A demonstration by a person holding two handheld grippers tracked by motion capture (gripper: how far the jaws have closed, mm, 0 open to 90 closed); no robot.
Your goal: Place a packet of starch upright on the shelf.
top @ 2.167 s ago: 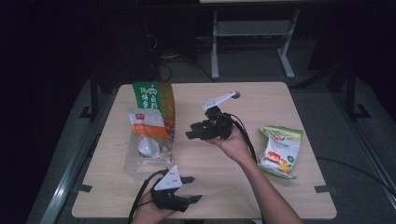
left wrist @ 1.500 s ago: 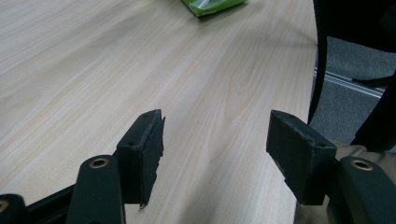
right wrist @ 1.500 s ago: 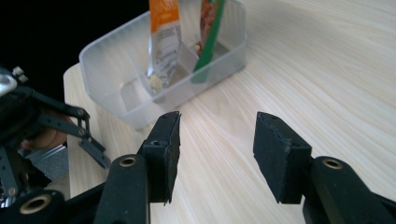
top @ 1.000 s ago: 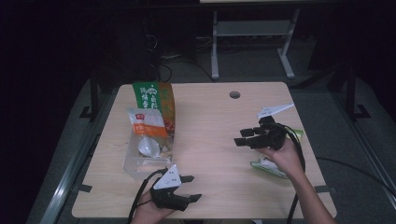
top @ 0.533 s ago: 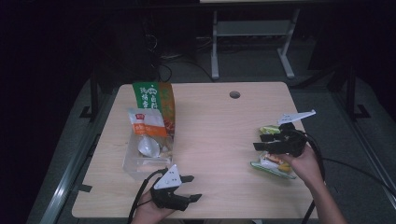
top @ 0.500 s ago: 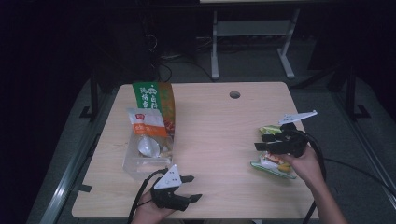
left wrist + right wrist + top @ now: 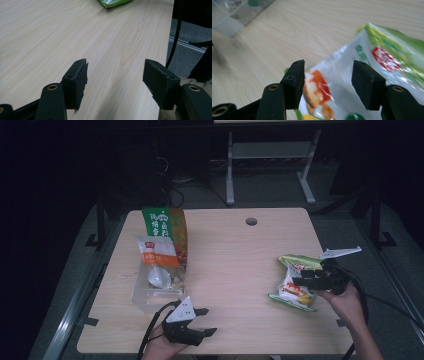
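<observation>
Green-and-white crinkly snack bag [image 7: 296,281] – flat on tabletop [image 7: 230,260], right side, long axis running near-to-far | right gripper [image 7: 303,278] low over bag, jaws apart, pointing left – forearm from lower right

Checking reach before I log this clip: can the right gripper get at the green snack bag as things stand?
Probably yes. The right gripper hangs right over the green snack bag, jaws open, with the bag showing between them in the right gripper view and nothing in between.
</observation>
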